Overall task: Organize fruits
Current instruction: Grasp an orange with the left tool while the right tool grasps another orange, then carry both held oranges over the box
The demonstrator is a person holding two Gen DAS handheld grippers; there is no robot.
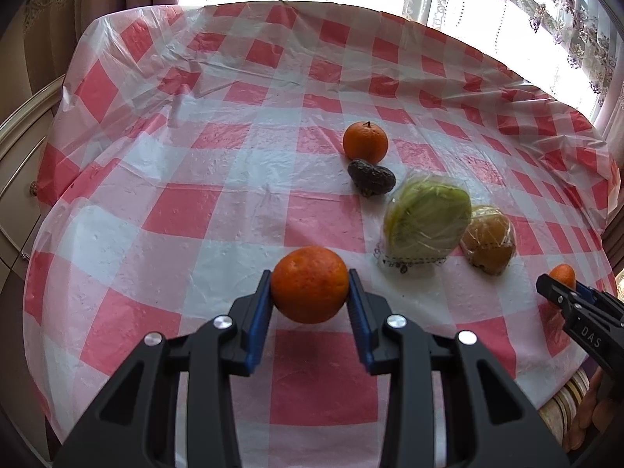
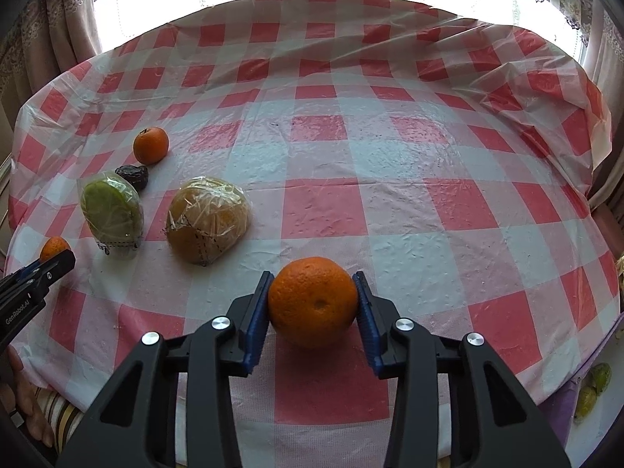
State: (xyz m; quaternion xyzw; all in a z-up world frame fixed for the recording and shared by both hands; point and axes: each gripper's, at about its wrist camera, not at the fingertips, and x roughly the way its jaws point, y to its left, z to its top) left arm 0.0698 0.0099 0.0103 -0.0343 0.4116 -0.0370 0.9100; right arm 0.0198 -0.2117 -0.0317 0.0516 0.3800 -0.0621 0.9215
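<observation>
My left gripper [image 1: 310, 288] is shut on an orange [image 1: 309, 284] just above the checked tablecloth [image 1: 195, 179]. My right gripper [image 2: 314, 298] is shut on another orange [image 2: 312, 300]; it also shows at the right edge of the left wrist view [image 1: 555, 288], with its orange [image 1: 562, 275] behind the finger. On the table lie a small orange with a stem [image 1: 365, 142], a dark wrinkled fruit [image 1: 370, 178], a wrapped green fruit [image 1: 427, 220] and a wrapped orange-brown fruit [image 1: 489, 240]. The same group shows at the left of the right wrist view: small orange [image 2: 151, 145], dark fruit [image 2: 133, 176], green fruit [image 2: 111, 210], wrapped orange-brown fruit [image 2: 206, 220].
The round table's edge curves close on all sides. A wooden cabinet [image 1: 17, 179] stands left of the table. A bright window with curtains [image 1: 546, 7] lies behind it. Greenish fruits [image 2: 592, 386] lie below the table edge at lower right.
</observation>
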